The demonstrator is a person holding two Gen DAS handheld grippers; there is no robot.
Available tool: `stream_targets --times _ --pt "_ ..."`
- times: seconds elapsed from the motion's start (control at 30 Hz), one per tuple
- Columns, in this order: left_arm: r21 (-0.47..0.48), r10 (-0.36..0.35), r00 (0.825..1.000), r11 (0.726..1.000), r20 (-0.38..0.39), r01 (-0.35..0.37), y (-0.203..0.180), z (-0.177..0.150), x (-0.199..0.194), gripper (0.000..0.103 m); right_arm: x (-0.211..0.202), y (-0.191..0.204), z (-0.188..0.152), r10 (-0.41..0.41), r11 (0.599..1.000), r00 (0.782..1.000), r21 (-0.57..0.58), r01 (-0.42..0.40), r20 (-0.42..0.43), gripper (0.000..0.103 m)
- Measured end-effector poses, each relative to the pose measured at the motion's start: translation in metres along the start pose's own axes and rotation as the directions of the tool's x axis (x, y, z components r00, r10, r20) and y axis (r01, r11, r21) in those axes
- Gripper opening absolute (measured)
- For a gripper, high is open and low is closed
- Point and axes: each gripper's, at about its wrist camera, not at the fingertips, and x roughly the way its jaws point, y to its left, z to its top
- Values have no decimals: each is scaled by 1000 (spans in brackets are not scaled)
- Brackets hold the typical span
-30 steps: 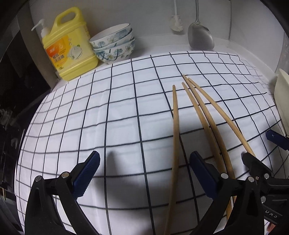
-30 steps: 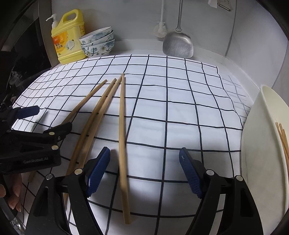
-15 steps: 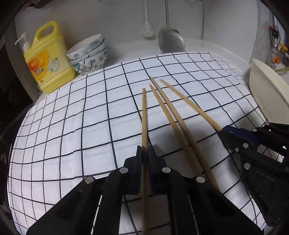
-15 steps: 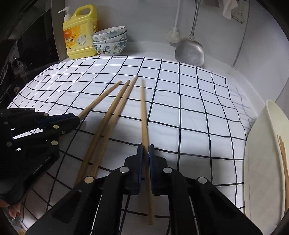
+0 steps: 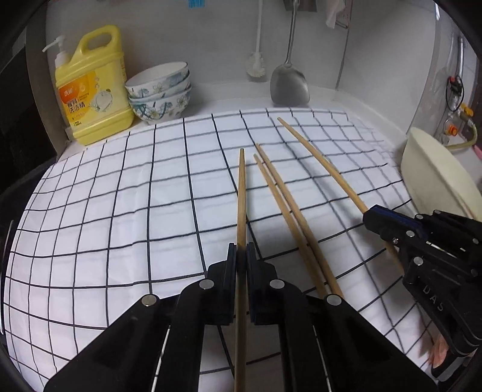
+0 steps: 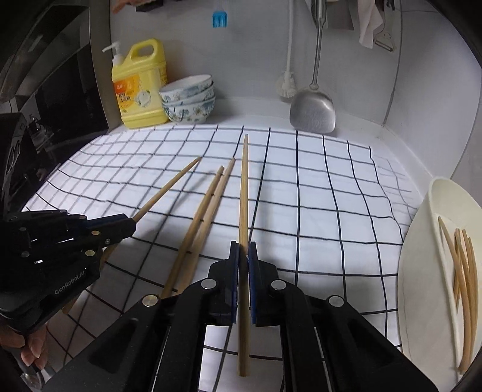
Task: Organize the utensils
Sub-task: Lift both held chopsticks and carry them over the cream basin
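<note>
Chopstick ends run out of frame beneath both housings. Left gripper (image 5: pixel 241 256) is clamped on one wooden chopstick (image 5: pixel 241 196); right gripper (image 6: pixel 243 256) on another (image 6: pixel 244 187). Two loose chopsticks (image 6: pixel 208 208) lie between on the checked cloth (image 6: pixel 316 196), open beyond. Cream tray (image 6: pixel 421 241), cut off right, holds more.

Cloth (image 5: pixel 150 211) on the surface: white w/ thin black grid lines. Chopsticks (image 6: pixel 208 208): plain light tan wood, same tone for those in the cream-white tray (image 6: pixel 421 271). Detergent jug (image 6: pixel 141 87): bright yellow, orange-and-white label, white pump. Stacked bowls (image 5: pixel 159 90): white w/ blue floral print. Spatula (image 5: pixel 289 86): dull silver-grey metal. Left gripper (image 5: pixel 241 256) & right gripper (image 6: pixel 244 250): black bodies, blue pads, silver screw heads. Silicone brush (image 6: pixel 220 18) on wall: light blue. Walls: pale grey-white.
</note>
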Motion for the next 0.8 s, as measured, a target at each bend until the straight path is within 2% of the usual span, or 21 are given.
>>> stream_targets --times 0.17,0.33,0.47,0.67,0.8 --pt "-19 -37 998 999 55 38 -4 15 -30 7 -25 0 9 13 1000 998 21 -15 57 6" --pt "-18 -60 993 998 102 62 -16 29 -55 7 -56 -6 18 -14 999 994 45 9 111 6" --pt "-2 -106 988 994 116 107 -37 39 -66 7 -84 -23 22 -48 996 986 84 35 158 6" --pt "49 -189 976 982 107 185 -91 53 -74 7 -137 -86 16 -142 971 967 217 95 211 6" --pt "105 -257 964 963 70 249 -143 62 -69 7 -152 -139 3 -190 938 963 323 122 189 6"
